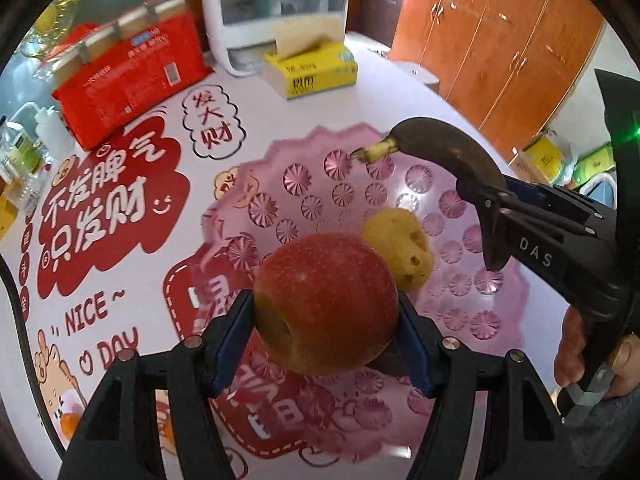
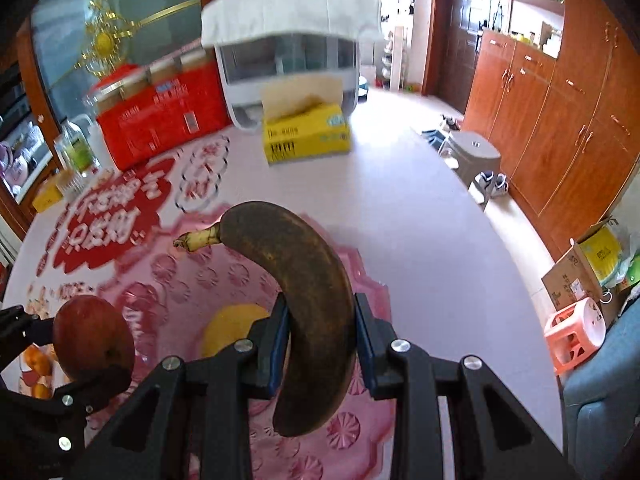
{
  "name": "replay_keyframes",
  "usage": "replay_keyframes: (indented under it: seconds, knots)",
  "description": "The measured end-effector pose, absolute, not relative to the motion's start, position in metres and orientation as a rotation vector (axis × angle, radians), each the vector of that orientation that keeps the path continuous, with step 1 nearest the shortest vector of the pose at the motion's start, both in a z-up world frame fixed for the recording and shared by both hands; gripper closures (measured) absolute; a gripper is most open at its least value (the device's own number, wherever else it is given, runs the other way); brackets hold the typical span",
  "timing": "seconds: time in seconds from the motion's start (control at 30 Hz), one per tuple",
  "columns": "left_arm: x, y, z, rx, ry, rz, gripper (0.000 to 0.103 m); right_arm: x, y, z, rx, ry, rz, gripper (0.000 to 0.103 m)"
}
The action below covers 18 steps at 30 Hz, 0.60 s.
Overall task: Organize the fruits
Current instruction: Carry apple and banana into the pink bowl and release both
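Left wrist view, left to right. Red rectangular packet (image 1: 128, 80) lies far left on the white tablecloth with red printed characters (image 1: 380, 80); yellow tissue box (image 1: 312, 68) stands further back, in front of a white plastic appliance (image 1: 256, 12).

Left gripper (image 1: 326, 320): fingers closed on a round red apple (image 1: 326, 304), blue pads (image 1: 236, 332) pressing its two sides. Apple's stem dimple faces down and toward the camera. Apple hangs above the near part of a translucent pink plastic tray with scalloped rim and starburst pattern (image 1: 504, 320).

On the tray floor, just behind and right of the apple: small yellow, brown-spotted fruit (image 1: 400, 248), kind cannot be told.

Right side: right gripper (image 1: 494, 208) pinches a dark brown overripe banana (image 1: 448, 148) across its lower half. Banana's long axis curves from the lower tip near the gripper up and left; pale yellow stem points left, over the far part of the tray.

Right wrist view, left to right. Apple (image 2: 94, 336) in the left gripper (image 2: 80, 354) at lower left. Yellow fruit (image 2: 232, 328) lies on the tray (image 2: 360, 432). Right gripper (image 2: 322, 344) fingers are clamped on the banana (image 2: 304, 300) at mid-length; lower tip hangs toward the camera, stem points away and left. Banana is held above the tray, not touching it.
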<state>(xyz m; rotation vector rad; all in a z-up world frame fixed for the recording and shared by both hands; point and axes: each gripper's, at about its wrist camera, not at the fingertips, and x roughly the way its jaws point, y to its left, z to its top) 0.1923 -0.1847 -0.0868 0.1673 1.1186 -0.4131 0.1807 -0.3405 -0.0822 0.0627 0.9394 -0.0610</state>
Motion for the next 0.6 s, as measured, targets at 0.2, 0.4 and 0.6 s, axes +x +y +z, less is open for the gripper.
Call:
replay_keyframes:
  seconds: [0.2, 0.4, 0.6]
  knots:
    - [0.207, -0.189, -0.11, 0.169, 1.17, -0.429, 0.037, 0.192, -0.339, -0.11, 0.06, 1.005, -0.061, 0.072]
    - [0.217, -0.185, -0.119, 0.155, 1.193, -0.421, 0.037, 0.199, -0.334, -0.121, 0.028, 1.032, -0.052, 0.071]
    - [0.225, -0.175, -0.127, 0.109, 1.263, -0.4, 0.035, 0.202, -0.324, -0.125, -0.016, 1.054, -0.05, 0.07]
